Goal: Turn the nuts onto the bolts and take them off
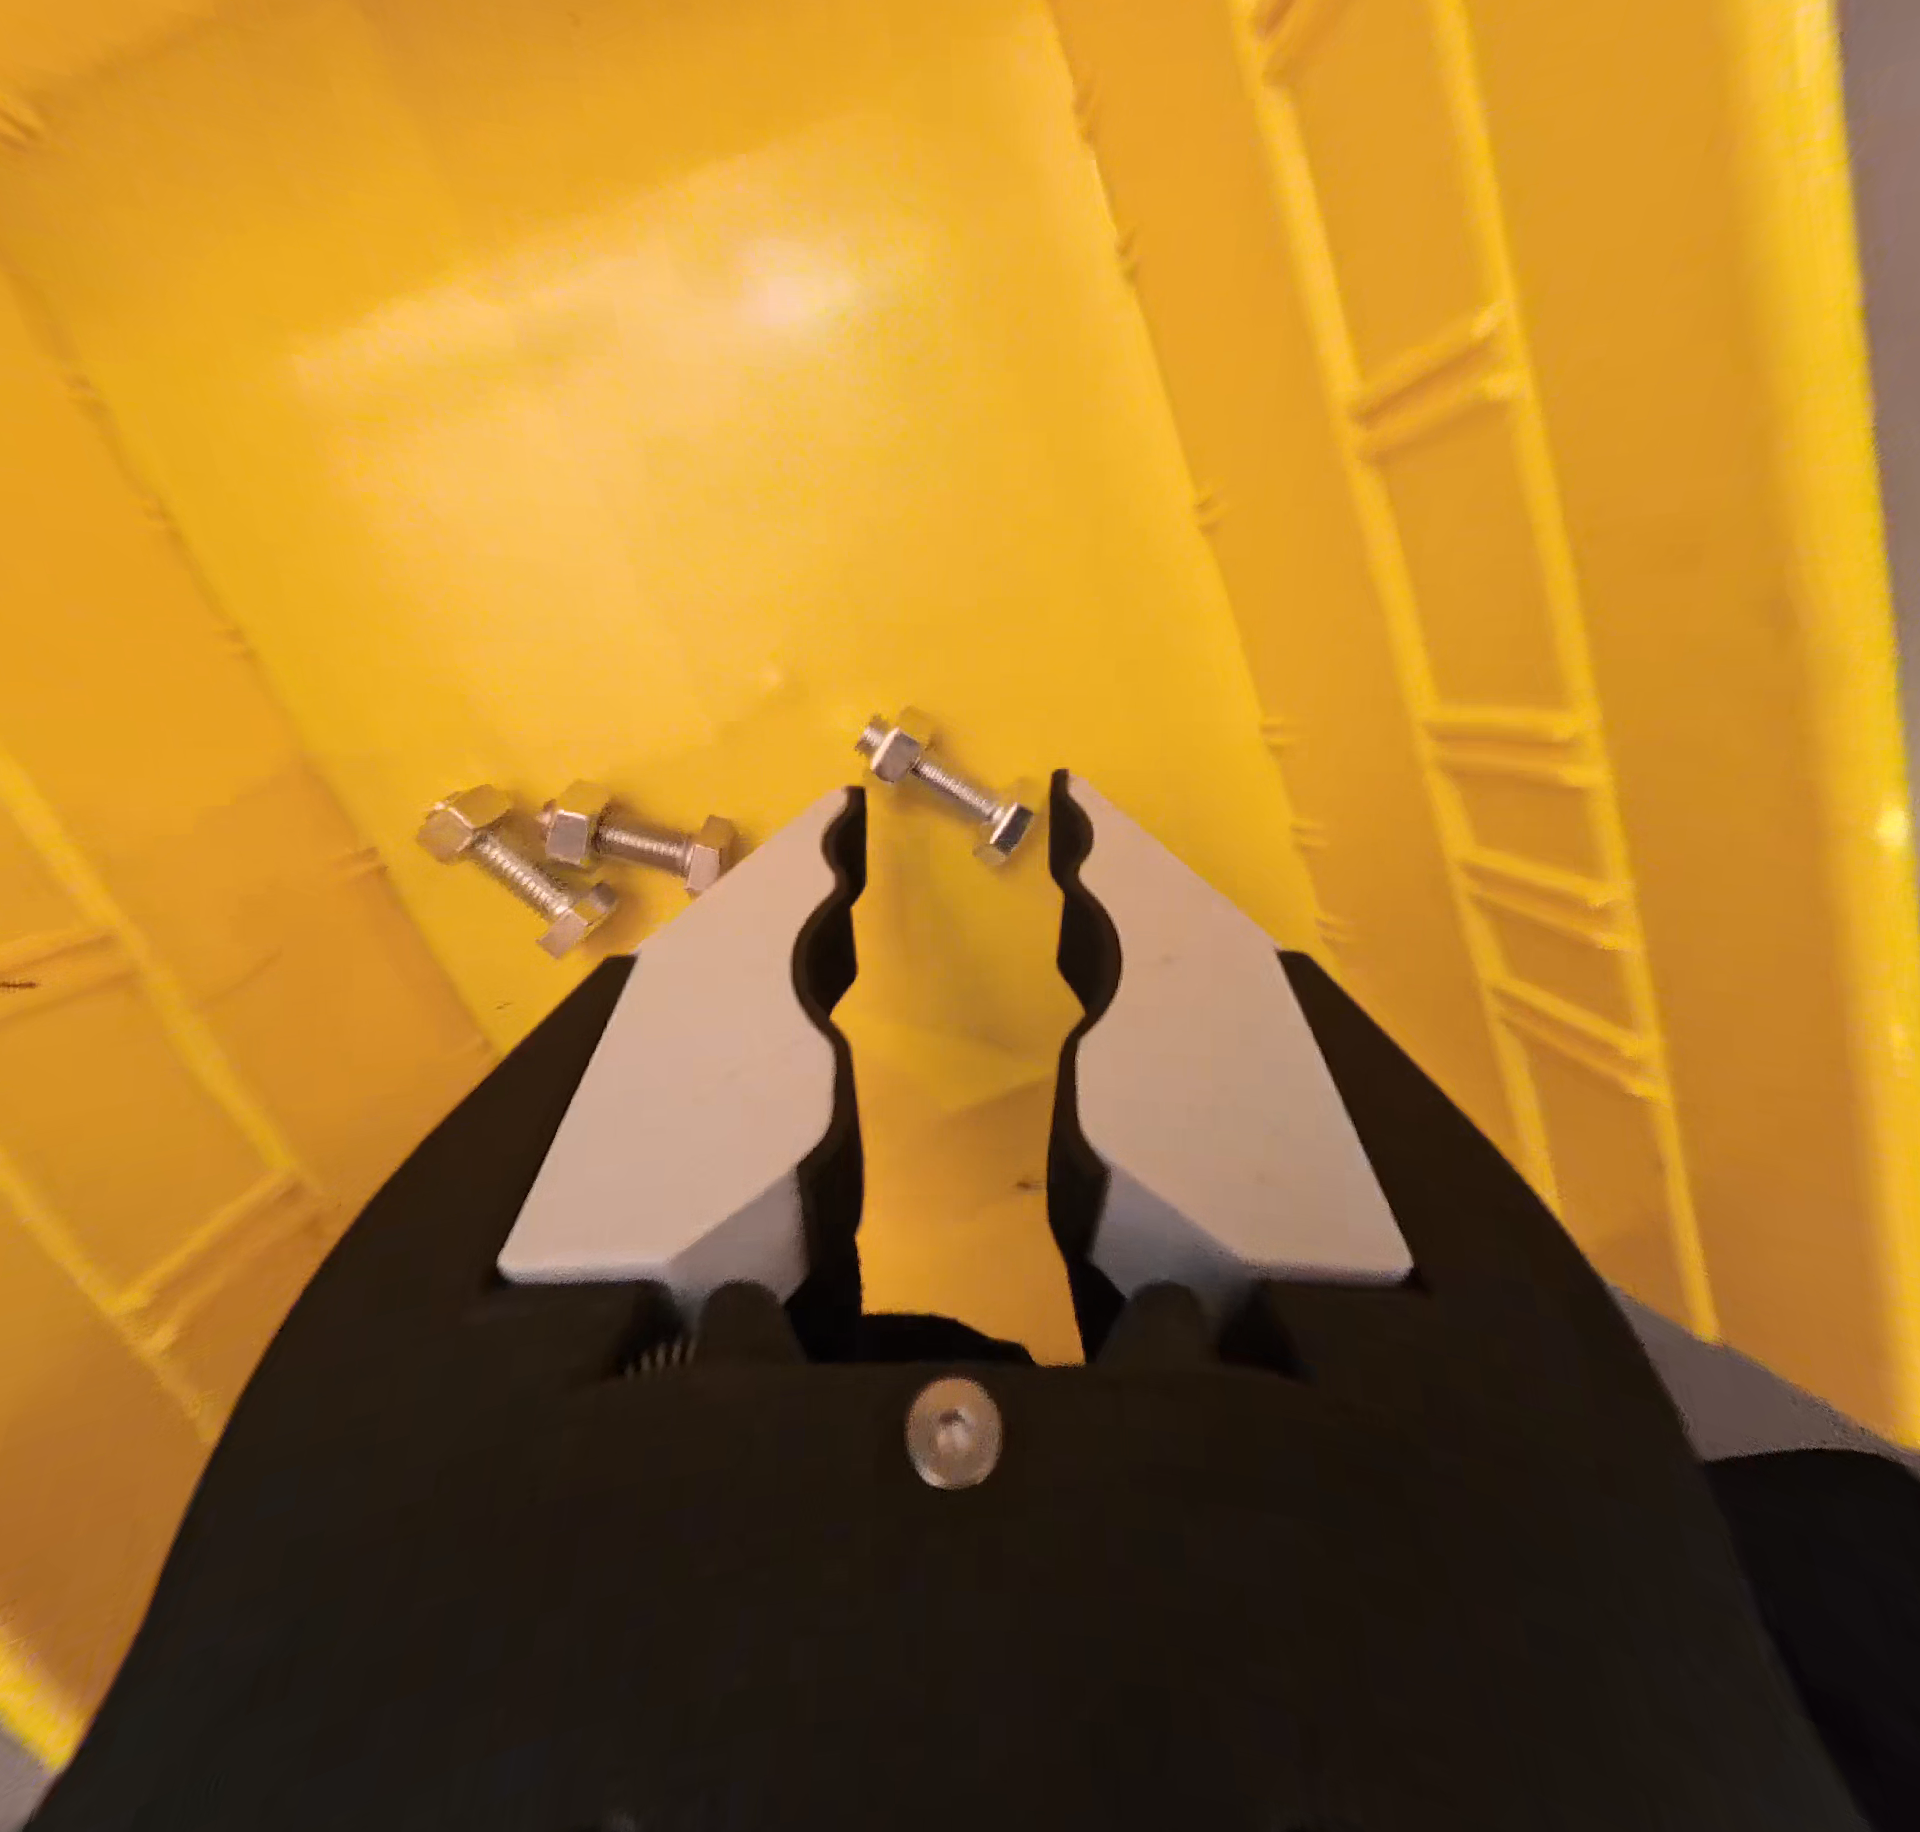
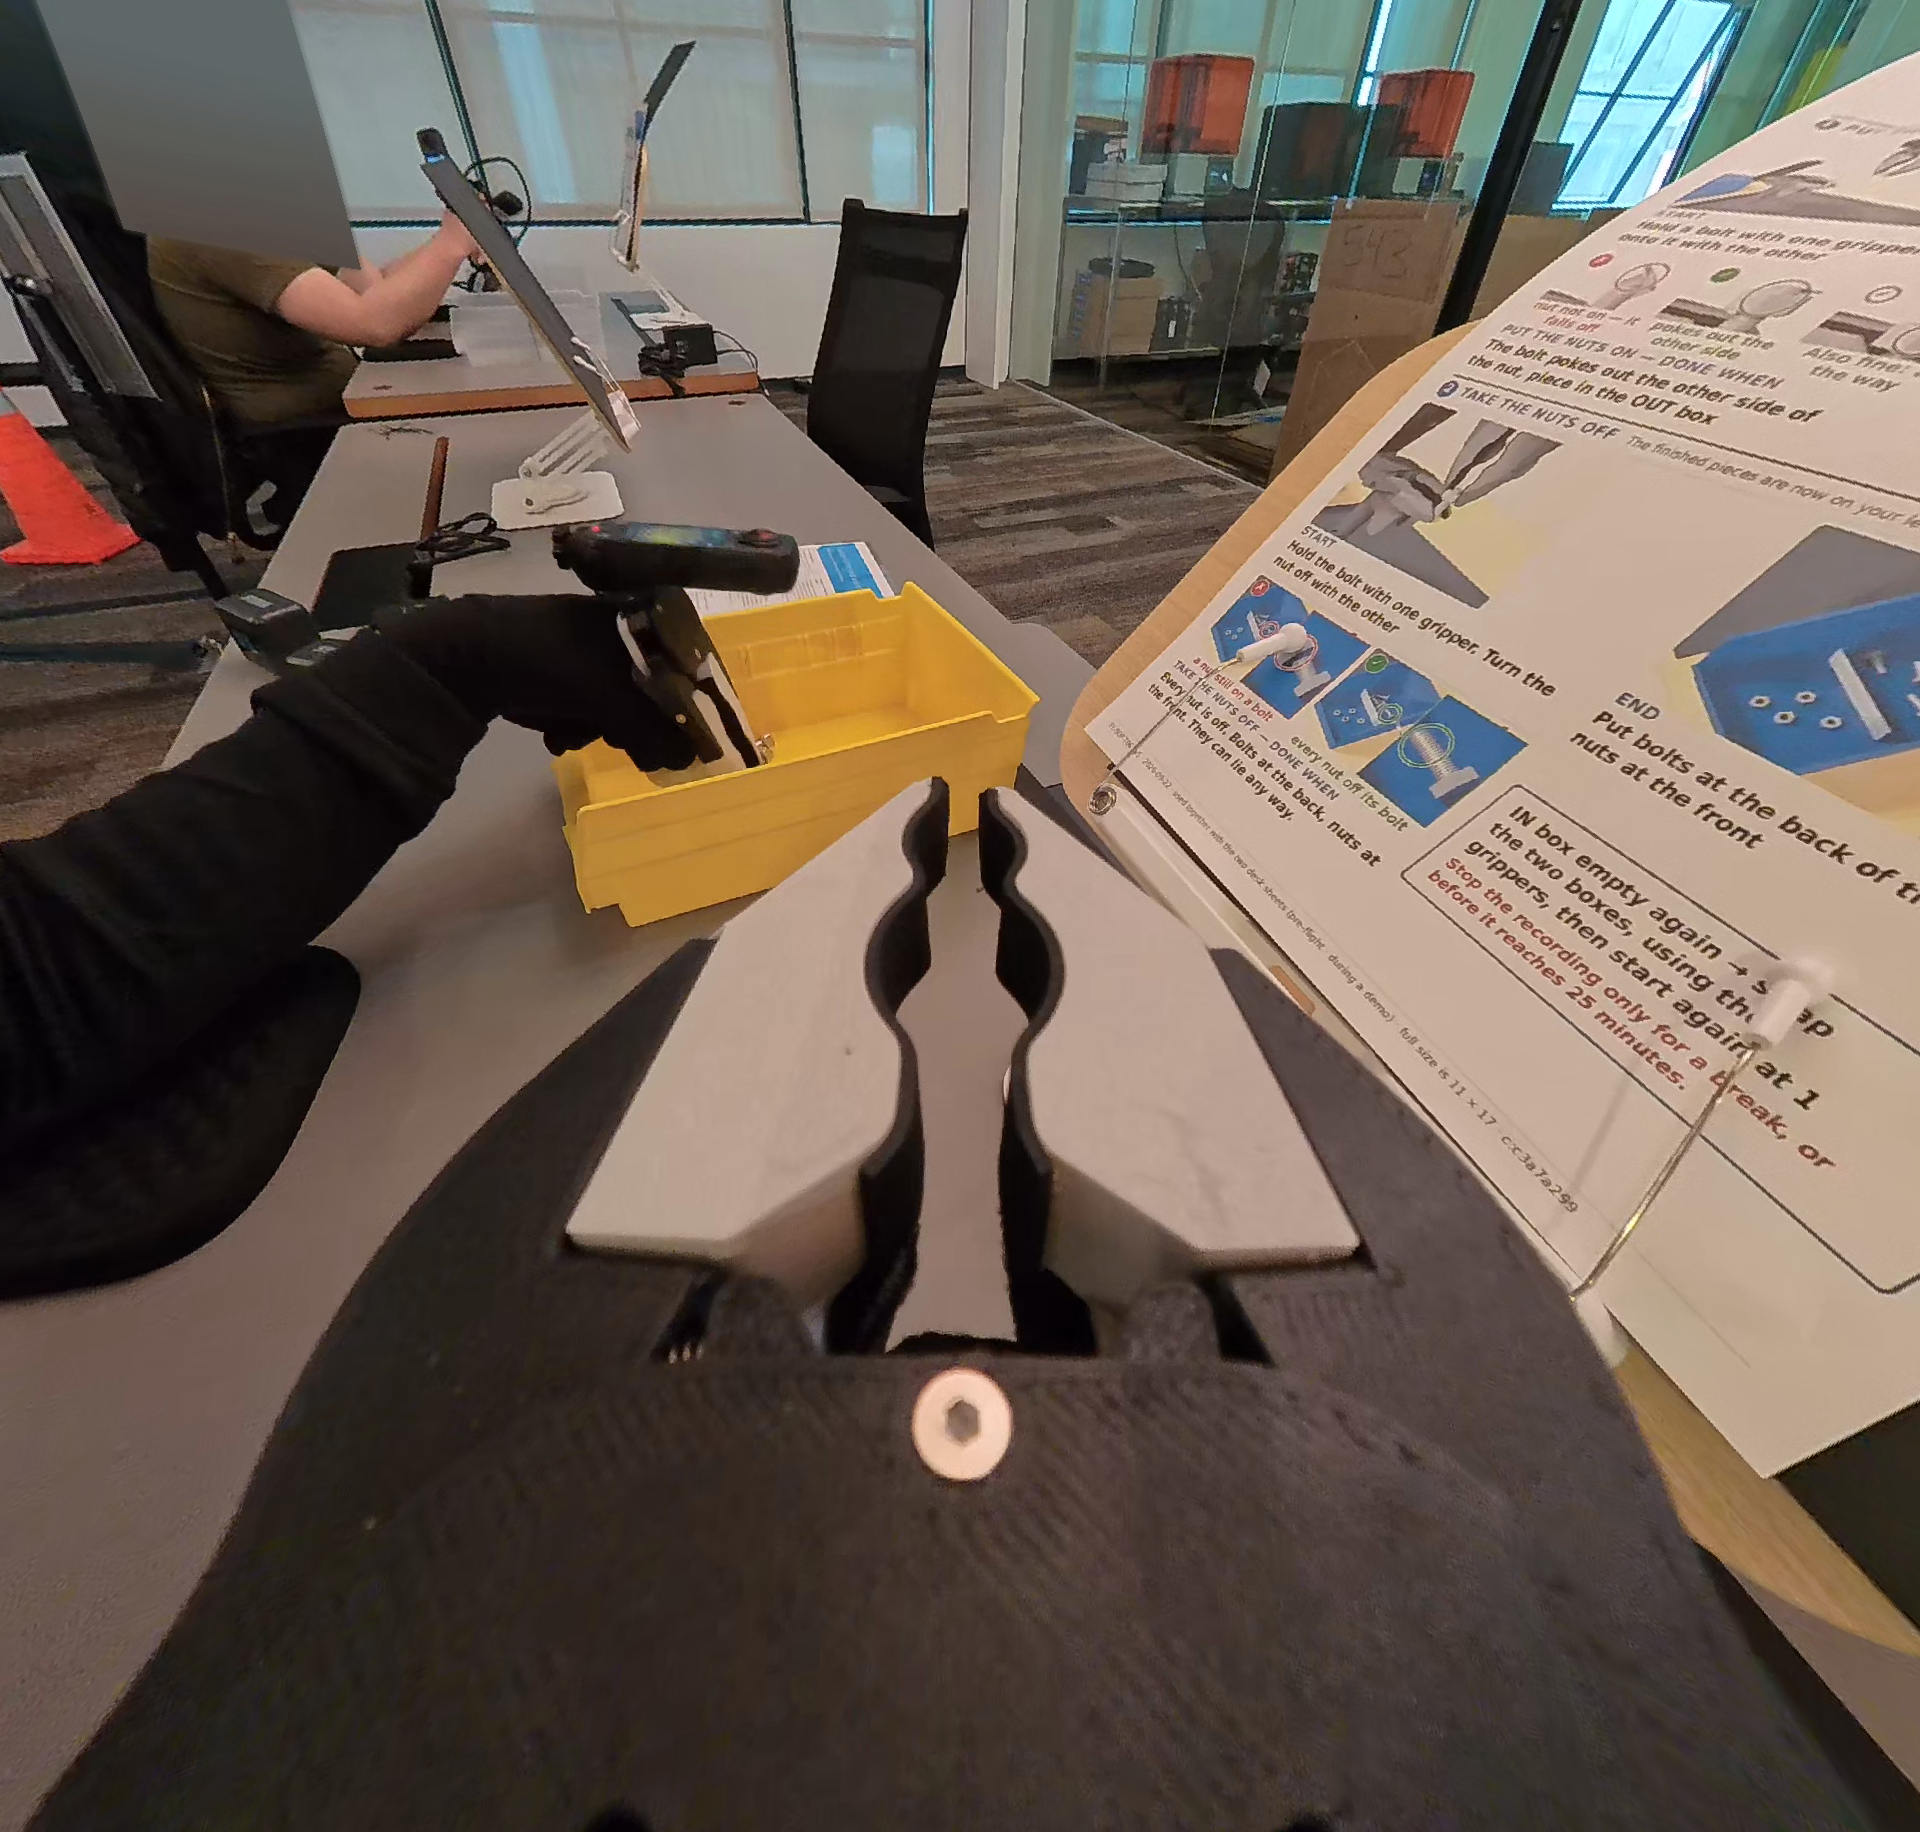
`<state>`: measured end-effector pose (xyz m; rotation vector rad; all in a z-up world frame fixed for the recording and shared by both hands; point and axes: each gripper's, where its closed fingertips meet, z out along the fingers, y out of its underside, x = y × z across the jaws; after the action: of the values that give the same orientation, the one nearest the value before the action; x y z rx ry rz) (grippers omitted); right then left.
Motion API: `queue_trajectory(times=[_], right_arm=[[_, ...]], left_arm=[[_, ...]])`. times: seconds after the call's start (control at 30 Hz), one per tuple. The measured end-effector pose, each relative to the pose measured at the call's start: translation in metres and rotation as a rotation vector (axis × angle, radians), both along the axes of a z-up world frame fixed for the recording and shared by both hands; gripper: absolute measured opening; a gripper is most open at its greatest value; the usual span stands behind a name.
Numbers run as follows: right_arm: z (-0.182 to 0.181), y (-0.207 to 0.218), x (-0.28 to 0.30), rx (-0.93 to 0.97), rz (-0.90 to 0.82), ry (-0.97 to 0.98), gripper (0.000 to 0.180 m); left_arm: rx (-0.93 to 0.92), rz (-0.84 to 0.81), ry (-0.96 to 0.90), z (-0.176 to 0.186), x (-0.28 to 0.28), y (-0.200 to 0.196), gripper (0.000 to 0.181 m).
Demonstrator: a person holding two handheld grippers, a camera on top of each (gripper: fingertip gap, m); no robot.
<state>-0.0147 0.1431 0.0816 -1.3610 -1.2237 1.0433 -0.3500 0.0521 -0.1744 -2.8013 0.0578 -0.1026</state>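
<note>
In the left wrist view my left gripper (image 1: 961, 795) is open and empty, down inside a yellow bin (image 1: 623, 432). A silver bolt with a nut on it (image 1: 935, 783) lies on the bin floor just past the fingertips, its head near the right finger. Two more bolts with nuts on them (image 1: 639, 837) (image 1: 520, 873) lie touching each other to the left. In the right wrist view my right gripper (image 2: 964, 793) is empty, with only a narrow gap between its fingertips, above the grey table (image 2: 468, 1003). The left gripper (image 2: 748, 754) shows there, dipped into the bin (image 2: 831, 826).
An instruction sheet (image 2: 1558, 743) clipped to a tilted wooden board stands close on the right. A person sits at a desk (image 2: 260, 328) at the back left, near an orange cone (image 2: 52, 494). A black office chair (image 2: 883, 348) stands behind the table. Left tips to right tips: about 45 cm.
</note>
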Motion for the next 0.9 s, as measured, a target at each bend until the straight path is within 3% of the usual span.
queue_trajectory(times=[0.17, 0.33, 0.53, 0.7, 0.9], right_arm=[[-0.001, 0.0, -0.001, -0.002, 0.002, -0.003, 0.004], [-0.008, 0.002, -0.004, -0.012, 0.003, -0.019, 0.004], [-0.018, 0.001, -0.011, -0.015, 0.016, -0.055, 0.004], [-0.019, -0.003, -0.017, -0.013, 0.034, -0.058, 0.006], [-0.022, -0.011, -0.03, -0.009, 0.067, -0.063, 0.015]], left_arm=[[-0.052, 0.059, -0.005, -0.014, -0.001, 0.003, 0.025], [-0.041, 0.002, 0.006, -0.016, 0.003, 0.005, 0.012], [0.069, -0.043, 0.054, 0.004, 0.003, 0.018, 0.008], [0.257, -0.066, 0.178, 0.054, -0.001, 0.035, 0.007], [0.662, -0.197, 0.418, 0.162, 0.039, 0.061, 0.008]])
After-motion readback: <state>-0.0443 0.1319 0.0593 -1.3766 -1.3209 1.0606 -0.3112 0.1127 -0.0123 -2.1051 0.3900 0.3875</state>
